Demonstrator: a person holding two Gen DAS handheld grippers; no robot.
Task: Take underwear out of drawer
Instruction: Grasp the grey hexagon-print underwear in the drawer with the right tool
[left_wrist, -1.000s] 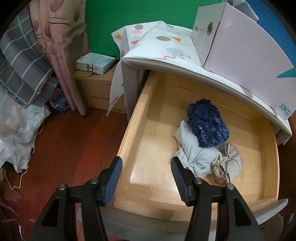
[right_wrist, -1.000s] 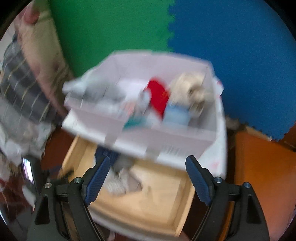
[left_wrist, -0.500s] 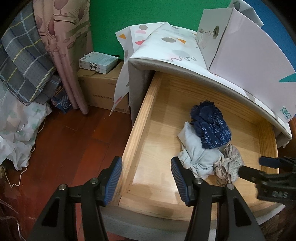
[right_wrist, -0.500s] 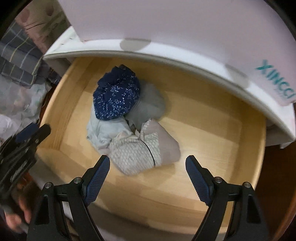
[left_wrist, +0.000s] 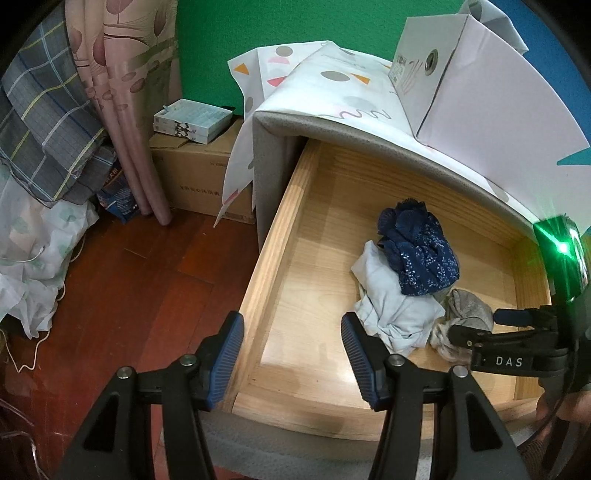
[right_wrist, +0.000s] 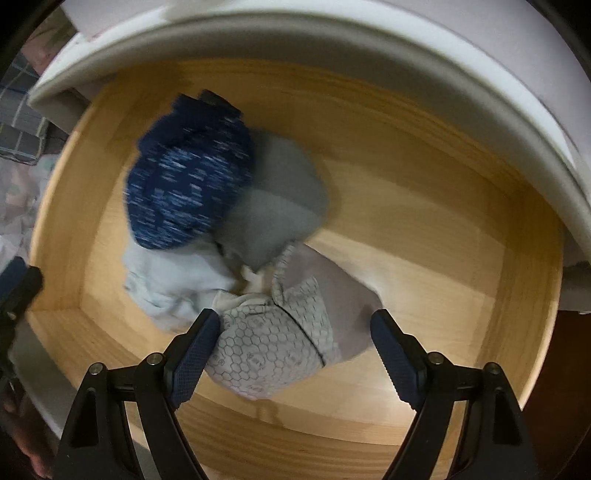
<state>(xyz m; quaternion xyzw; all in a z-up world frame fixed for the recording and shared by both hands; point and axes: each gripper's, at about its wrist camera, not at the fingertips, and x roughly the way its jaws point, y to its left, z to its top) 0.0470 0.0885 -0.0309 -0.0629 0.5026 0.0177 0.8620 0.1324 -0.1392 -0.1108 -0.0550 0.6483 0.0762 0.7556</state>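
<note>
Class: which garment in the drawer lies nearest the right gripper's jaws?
The honeycomb-patterned beige piece, directly between the open right gripper jaws; the navy, grey and pale blue garments lie farther back.

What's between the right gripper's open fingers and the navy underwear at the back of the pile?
In the right wrist view, the hexagon-print pair sits between the right gripper and the navy underwear, then the grey pair.

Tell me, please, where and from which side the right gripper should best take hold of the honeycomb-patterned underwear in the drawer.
Probably the rounded front bulge of the honeycomb-patterned underwear, approached from above. It lies nearest the drawer front, directly between the open fingers of the right gripper, and its bunched fabric stands proud of the wood, free of the pale blue garment beside it.
</note>
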